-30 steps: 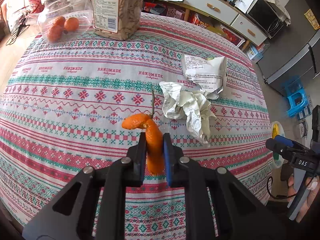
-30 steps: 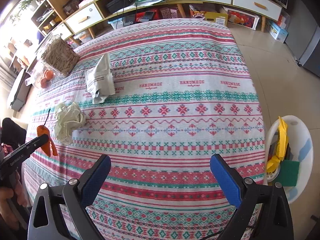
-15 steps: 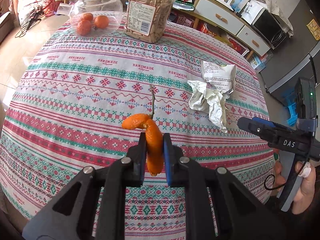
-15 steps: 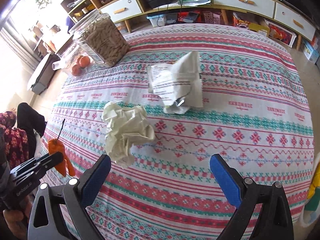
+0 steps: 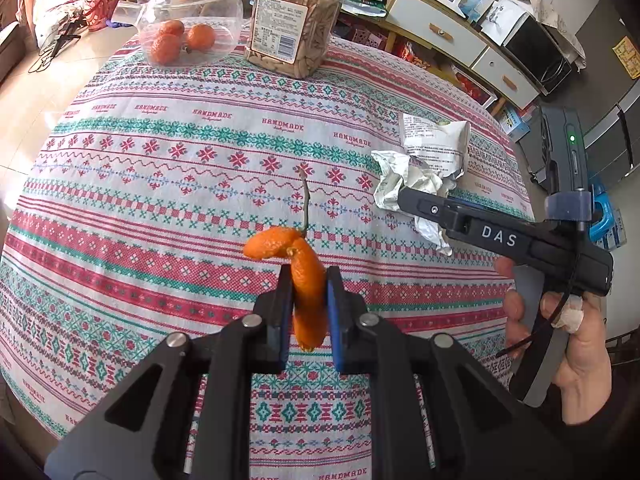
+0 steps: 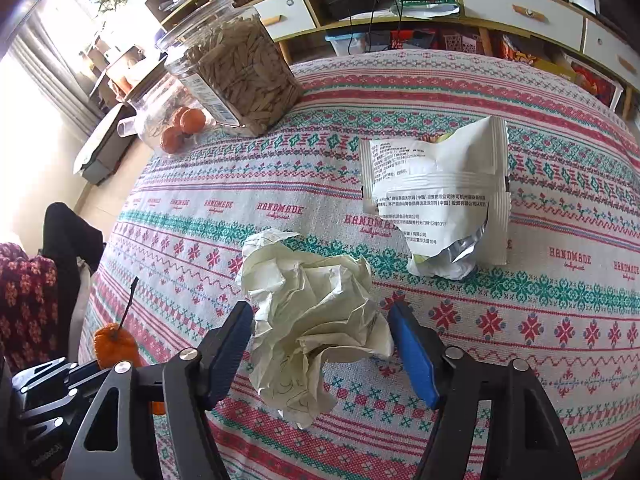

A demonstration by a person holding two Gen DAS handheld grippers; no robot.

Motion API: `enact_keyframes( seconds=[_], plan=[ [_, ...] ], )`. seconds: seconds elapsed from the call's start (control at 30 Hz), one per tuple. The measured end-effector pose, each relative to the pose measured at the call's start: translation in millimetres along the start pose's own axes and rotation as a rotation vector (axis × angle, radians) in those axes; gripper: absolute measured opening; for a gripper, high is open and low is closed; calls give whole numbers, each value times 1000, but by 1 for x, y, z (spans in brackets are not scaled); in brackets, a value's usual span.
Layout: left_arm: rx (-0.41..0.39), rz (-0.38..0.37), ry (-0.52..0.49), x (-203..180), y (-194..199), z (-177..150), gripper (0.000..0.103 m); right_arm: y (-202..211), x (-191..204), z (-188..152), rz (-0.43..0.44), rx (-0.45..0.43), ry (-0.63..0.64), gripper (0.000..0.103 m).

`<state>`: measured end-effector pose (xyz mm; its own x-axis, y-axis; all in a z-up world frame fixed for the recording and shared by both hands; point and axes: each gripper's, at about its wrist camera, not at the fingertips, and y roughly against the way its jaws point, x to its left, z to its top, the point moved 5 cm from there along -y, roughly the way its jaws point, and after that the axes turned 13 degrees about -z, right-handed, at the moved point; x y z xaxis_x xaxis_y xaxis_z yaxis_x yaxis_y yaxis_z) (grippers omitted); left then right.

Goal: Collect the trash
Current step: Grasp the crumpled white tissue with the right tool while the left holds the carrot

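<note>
My left gripper (image 5: 306, 280) is shut on an orange peel (image 5: 305, 276) with a thin stem and holds it above the patterned tablecloth (image 5: 160, 200). The peel also shows at the left of the right wrist view (image 6: 116, 344). My right gripper (image 6: 320, 320) is open, its jaws on either side of a crumpled paper ball (image 6: 312, 312) that lies on the cloth. The paper ball also shows in the left wrist view (image 5: 404, 176). An empty white snack wrapper (image 6: 436, 196) lies just beyond the paper ball.
A jar of seeds (image 6: 236, 80) and a glass jar with oranges (image 5: 188, 20) stand at the table's far edge. Cabinets with drawers (image 6: 520, 12) line the wall behind. The table's right edge (image 5: 516, 184) drops to the floor.
My right gripper has swung left and forward across the table to the crumpled paper ball and now straddles it. The left gripper has drawn back a little, still holding the peel.
</note>
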<state>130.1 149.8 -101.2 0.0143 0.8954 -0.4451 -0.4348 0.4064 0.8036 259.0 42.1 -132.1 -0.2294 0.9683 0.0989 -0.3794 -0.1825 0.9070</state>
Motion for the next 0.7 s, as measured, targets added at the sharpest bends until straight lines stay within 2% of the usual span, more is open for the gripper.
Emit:
enact_keyframes(
  seconds=[0.1, 0.17, 0.47, 0.7],
  plan=[
    [3, 3, -5, -3, -1, -1, 17, 3, -4, -3, 15, 0, -4, 46],
    [1, 2, -7, -5, -1, -1, 17, 10, -6, -3, 23, -13, -3, 42],
    [-10, -13, -19, -19, -2, 3, 17, 43, -17, -10, 19, -53, -2, 38],
    [-5, -22, -50, -40, -12, 6, 17, 71, -43, -20, -19, -79, -9, 38]
  ],
)
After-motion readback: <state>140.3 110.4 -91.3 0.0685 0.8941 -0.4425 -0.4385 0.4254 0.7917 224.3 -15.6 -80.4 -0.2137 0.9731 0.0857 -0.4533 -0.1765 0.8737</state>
